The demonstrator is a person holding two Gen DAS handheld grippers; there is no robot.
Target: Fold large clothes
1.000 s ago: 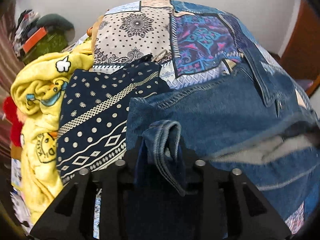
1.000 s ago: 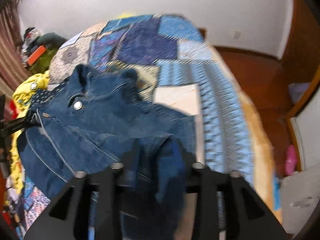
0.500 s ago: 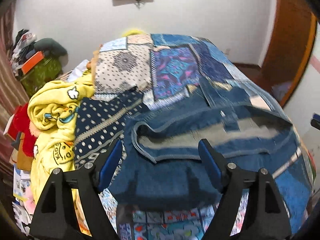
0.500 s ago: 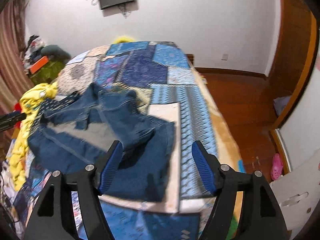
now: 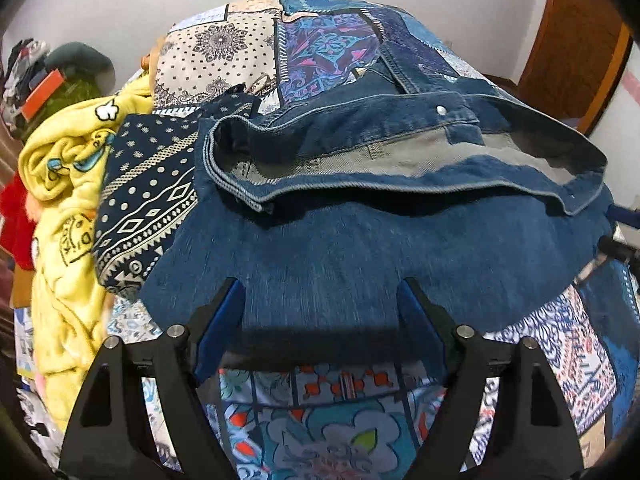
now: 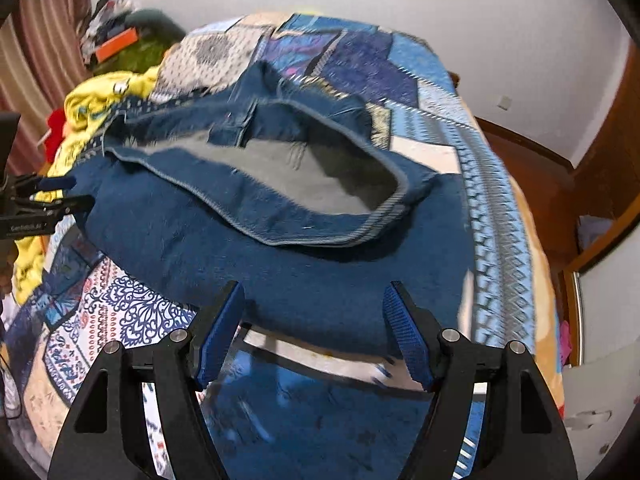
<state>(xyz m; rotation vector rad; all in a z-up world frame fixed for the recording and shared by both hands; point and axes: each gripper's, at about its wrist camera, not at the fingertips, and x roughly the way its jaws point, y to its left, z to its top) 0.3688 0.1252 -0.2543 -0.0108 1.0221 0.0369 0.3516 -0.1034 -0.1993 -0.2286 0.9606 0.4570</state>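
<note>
A blue denim jacket (image 5: 360, 248) lies on the patchwork bedspread (image 5: 320, 420), its hem turned up so the grey lining shows. It also shows in the right wrist view (image 6: 280, 264). My left gripper (image 5: 322, 308) is open and empty, its blue pads straddling the jacket's near edge just above the cloth. My right gripper (image 6: 312, 308) is open and empty over the jacket's near right edge. The left gripper (image 6: 52, 200) shows at the far left in the right wrist view.
A navy patterned cloth (image 5: 144, 184) and a yellow blanket (image 5: 60, 184) lie left of the jacket. Clutter with an orange box (image 5: 40, 88) is at the back left. Wooden floor (image 6: 536, 184) and a wooden door frame (image 6: 608, 208) lie to the right of the bed.
Both grippers were shut on folds of the denim jacket a second ago. They have let it go, opened, and the jacket now lies on the bed; both grippers have dropped close to its near edge.
</note>
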